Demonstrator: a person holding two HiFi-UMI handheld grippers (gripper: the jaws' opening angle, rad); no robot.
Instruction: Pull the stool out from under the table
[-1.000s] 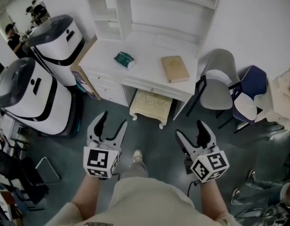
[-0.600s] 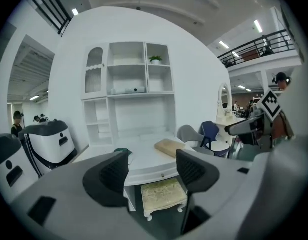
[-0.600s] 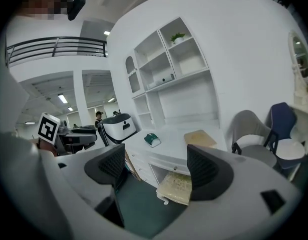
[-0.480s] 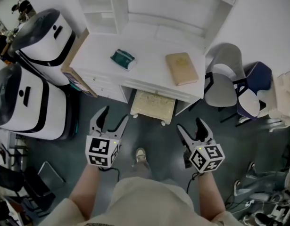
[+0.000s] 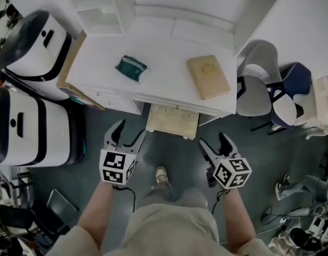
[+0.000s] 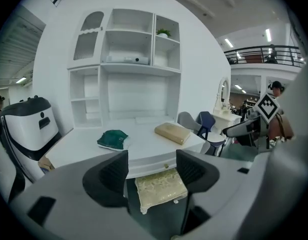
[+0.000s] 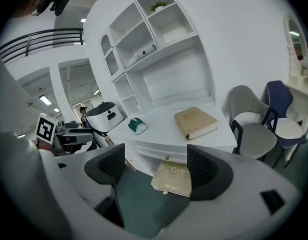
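A cream cushioned stool [image 5: 172, 121] with white legs stands partly under the white desk [image 5: 164, 84]; its front edge sticks out. The stool [image 6: 160, 186] shows between the jaws in the left gripper view, and the stool [image 7: 174, 177] lies ahead in the right gripper view. My left gripper [image 5: 127, 136] hovers open over the floor, short of the stool's left corner. My right gripper [image 5: 213, 143] is open, short of its right corner. Neither touches the stool and both are empty.
On the desk lie a green pouch [image 5: 131, 68] and a tan book [image 5: 208, 76]. Two white-and-black machines [image 5: 22, 89] stand at the left. A grey chair [image 5: 254, 81] and a dark blue chair [image 5: 289, 92] stand at the right. My shoe [image 5: 161, 175] is on the dark floor.
The view has moved forward toward the desk; the desk and stool now sit lower and larger in frame. Both grippers stay open and have come nearer the stool.
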